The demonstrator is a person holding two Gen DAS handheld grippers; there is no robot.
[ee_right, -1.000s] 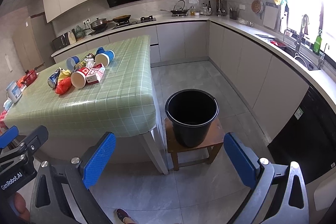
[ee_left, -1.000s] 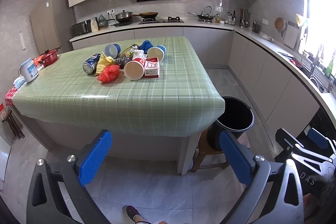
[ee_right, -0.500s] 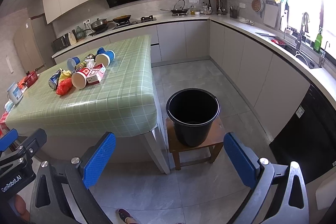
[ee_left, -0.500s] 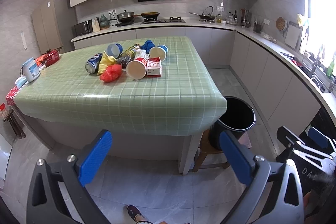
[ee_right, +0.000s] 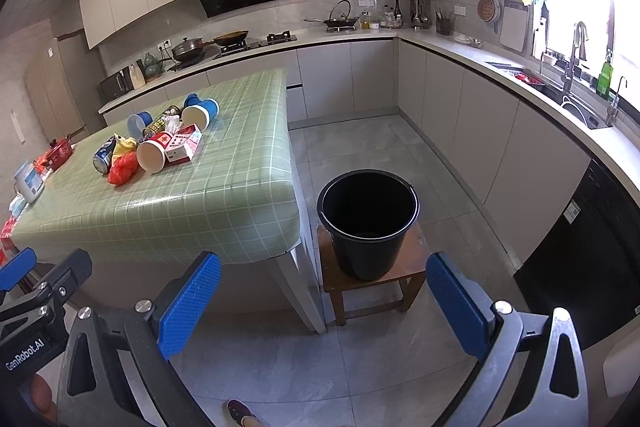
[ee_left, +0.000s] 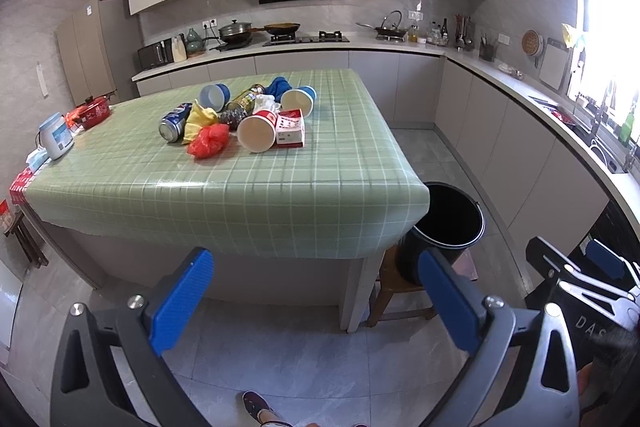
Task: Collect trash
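Both claws gape wide, empty: left gripper, right gripper. Ahead of the left one, well apart, the trash pile lies on the green-checked table: four paper cups, two cans, one carton. One black bucket sits ahead of the right gripper on a stool.

In the left wrist view, the green checked tablecloth's corner hides part of the black plastic bucket and the brown wooden stool under it; beside that stool, a dark shoe is cut off by the bottom edge.
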